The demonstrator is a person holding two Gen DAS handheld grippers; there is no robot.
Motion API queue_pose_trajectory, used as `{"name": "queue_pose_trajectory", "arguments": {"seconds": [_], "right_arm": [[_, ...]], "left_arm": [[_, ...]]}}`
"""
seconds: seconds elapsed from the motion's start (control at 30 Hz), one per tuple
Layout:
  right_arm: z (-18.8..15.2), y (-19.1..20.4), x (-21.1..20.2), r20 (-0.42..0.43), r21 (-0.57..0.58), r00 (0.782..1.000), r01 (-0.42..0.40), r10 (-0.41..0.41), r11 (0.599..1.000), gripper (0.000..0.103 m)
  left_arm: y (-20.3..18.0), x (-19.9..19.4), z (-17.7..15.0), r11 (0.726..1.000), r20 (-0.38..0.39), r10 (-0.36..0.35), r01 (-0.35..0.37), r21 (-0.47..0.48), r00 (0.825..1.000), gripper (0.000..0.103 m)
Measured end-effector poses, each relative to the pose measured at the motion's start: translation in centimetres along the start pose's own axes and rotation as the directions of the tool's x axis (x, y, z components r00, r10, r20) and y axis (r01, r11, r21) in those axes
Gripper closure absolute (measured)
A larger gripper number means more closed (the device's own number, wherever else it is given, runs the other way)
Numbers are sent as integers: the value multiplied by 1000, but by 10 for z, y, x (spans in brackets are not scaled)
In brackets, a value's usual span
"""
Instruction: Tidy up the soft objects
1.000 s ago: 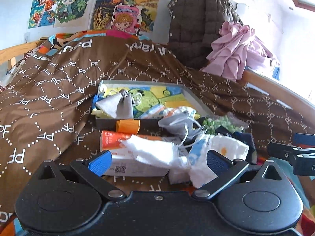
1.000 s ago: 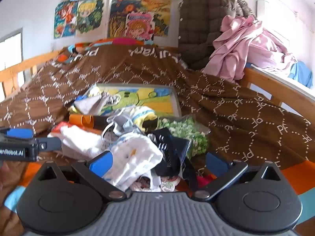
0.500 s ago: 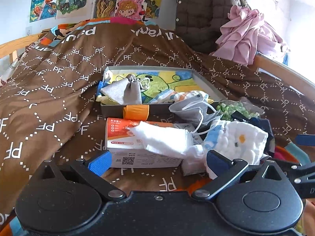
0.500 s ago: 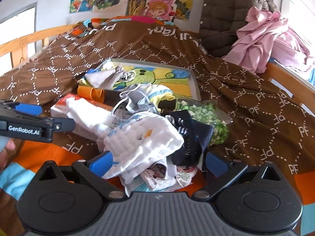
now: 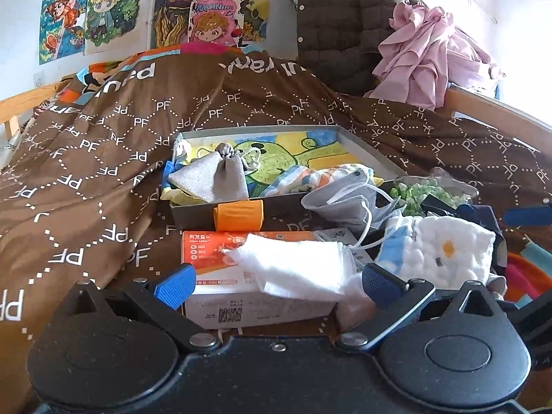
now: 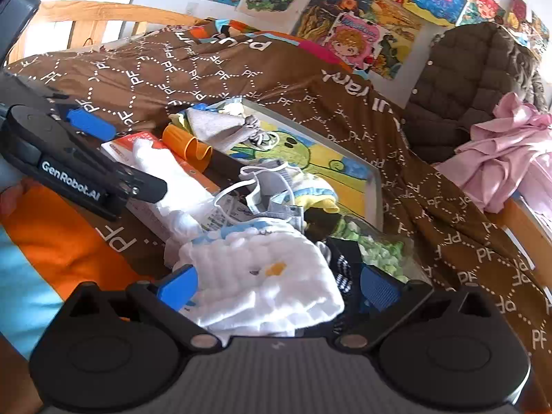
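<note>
Both tongs stand apart, gripping nothing. The right tongs point(image 6: 276, 284) straddle the white quilted cloth with an orange spot point(image 6: 265, 286); the left tongs point(image 5: 276, 277) frame the white gauze tissue point(image 5: 296, 267) draped over the orange-and-white carton point(image 5: 214, 252). A close could snag the grey mask's white ear loops point(image 5: 365, 222) just ahead.

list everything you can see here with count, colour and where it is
tray: 1, grey with cartoon lining, on the bedspread
drawstring pouch: 1, grey, in the tray's near left corner
striped cloth: 1, multicolour, over the tray's near edge
face mask: 1, grey with white loops, in front of the tray
orange cup: 1, on its side by the tray
box: 1, orange and white, in front of the tray
gauze: 1, white, draped over the box
quilted towel: 1, white
bag of green bits: 1, clear
bedspread: 1, brown
pink garment: 1, on the bed rail
left tool: open, over the gauze
right tool: open, around the towel
</note>
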State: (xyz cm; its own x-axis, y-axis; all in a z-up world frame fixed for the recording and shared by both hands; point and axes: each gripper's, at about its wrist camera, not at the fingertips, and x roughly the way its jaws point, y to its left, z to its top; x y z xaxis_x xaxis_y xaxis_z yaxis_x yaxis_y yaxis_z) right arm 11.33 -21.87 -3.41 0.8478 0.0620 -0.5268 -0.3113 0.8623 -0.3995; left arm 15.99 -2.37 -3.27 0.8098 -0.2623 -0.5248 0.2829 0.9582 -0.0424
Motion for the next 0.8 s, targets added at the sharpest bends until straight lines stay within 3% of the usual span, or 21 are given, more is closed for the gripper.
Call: {"name": "queue_pose_trajectory", "arguments": {"seconds": [0.4, 0.6, 0.8], "right_arm": [[-3, 5, 16, -80, -21, 996, -29, 27, 999, 17], [-3, 5, 17, -90, -17, 996, -29, 27, 999, 20], [-2, 11, 16, -81, -52, 996, -26, 21, 998, 31]], "left_arm": [[-18, 24, -6, 989, 29, 4, -8, 150, 1000, 1], [-18, 28, -7, 987, 24, -9, 5, 162, 1000, 7], [-20, 29, -9, 983, 33, 4, -10, 182, 999, 13]]}}
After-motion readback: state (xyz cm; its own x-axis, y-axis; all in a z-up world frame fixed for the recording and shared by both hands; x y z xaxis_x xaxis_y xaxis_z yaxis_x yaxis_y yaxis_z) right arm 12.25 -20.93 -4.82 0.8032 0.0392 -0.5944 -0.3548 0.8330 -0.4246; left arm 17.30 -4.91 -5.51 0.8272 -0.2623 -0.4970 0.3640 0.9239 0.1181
